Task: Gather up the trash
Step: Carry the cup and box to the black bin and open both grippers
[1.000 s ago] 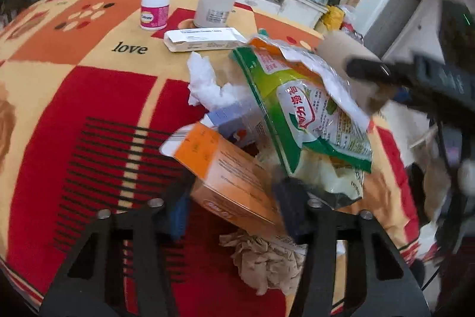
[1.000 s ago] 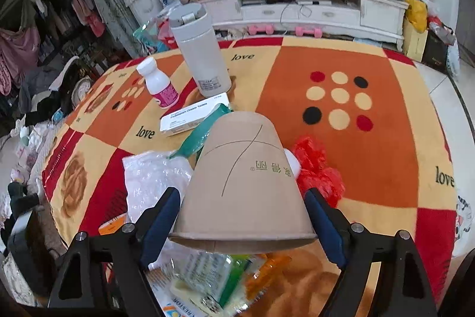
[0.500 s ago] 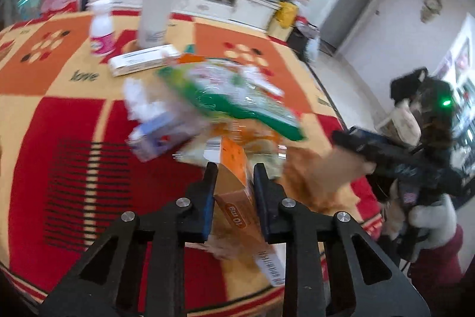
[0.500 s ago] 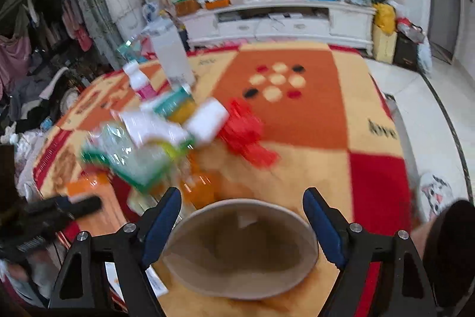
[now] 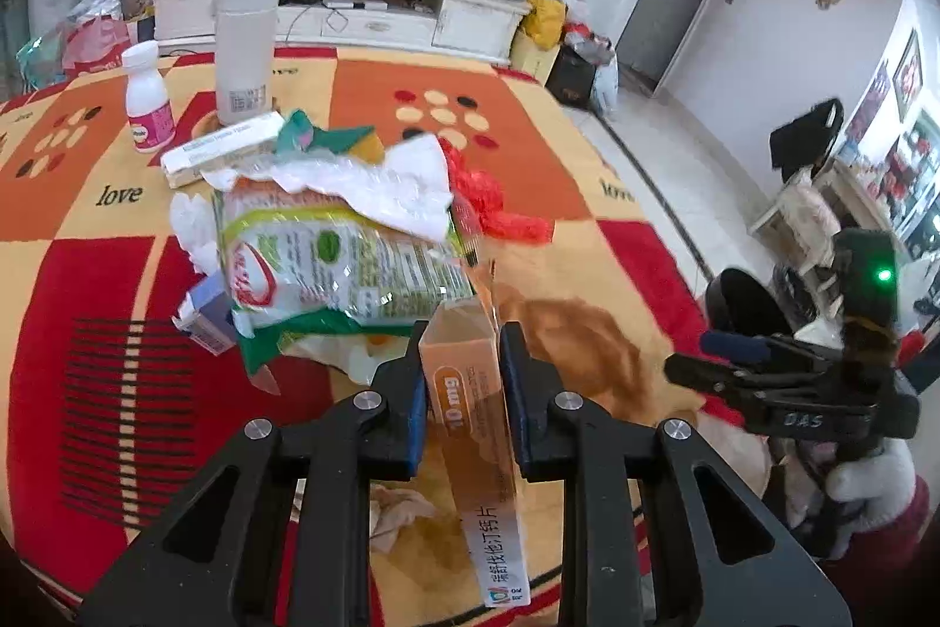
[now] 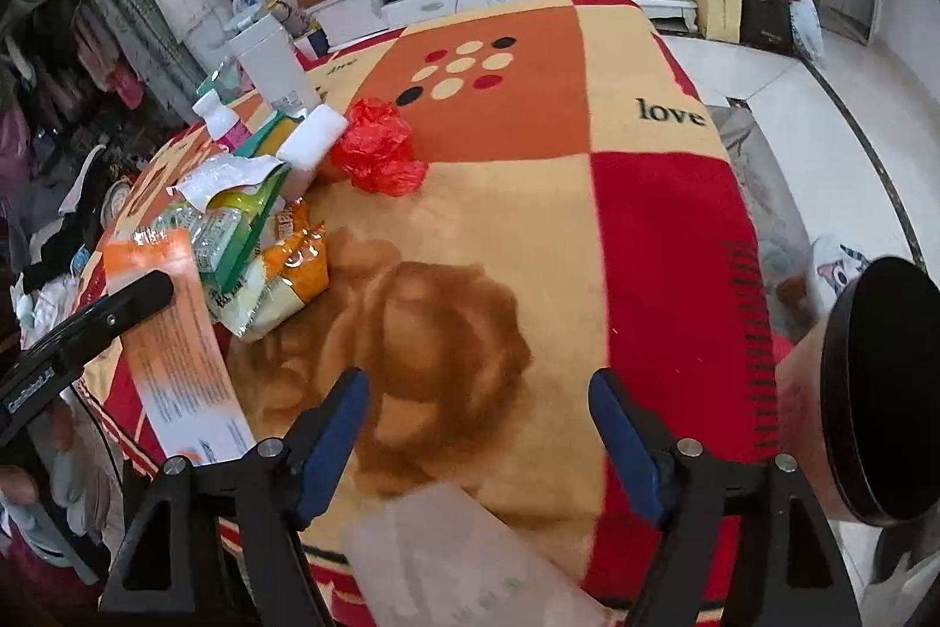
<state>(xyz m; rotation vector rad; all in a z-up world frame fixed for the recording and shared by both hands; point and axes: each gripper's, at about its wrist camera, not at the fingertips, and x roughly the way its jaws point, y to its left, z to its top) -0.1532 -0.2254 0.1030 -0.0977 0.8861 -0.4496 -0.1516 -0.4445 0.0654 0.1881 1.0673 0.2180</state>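
You're gripping the orange box (image 5: 470,392) with your left gripper (image 5: 461,362), jaws clamped on its two long sides, its far end poking out past the fingertips and its near end running down toward the camera. A second ago the box was lying on the blanket (image 5: 529,168) with the jaws wide around it; half a second ago they had closed on it; now it's sitting lifted clear of the trash pile. From the right wrist view the same box (image 6: 170,333) is hanging at the left edge in the left gripper (image 6: 126,298).

Your right gripper (image 6: 479,427) is spread wide with nothing between the fingers. A second ago it was holding the paper cup; half a second ago the cup was tipped mouth-up between the jaws; now a pale blurred shape (image 6: 464,556) is sitting below the jaws, possibly that cup, too smeared to be sure.

The green snack bag (image 5: 335,268) is lying just beyond the box tip, white wrapper (image 5: 382,186) on top, red plastic bag (image 5: 493,204) to its right, crumpled tissue (image 5: 393,515) under the left jaw. Behind, the white bottle (image 5: 147,104), tall flask (image 5: 245,39) and flat carton (image 5: 223,148) are standing as before. The dark bin (image 6: 875,403) is showing at far right.
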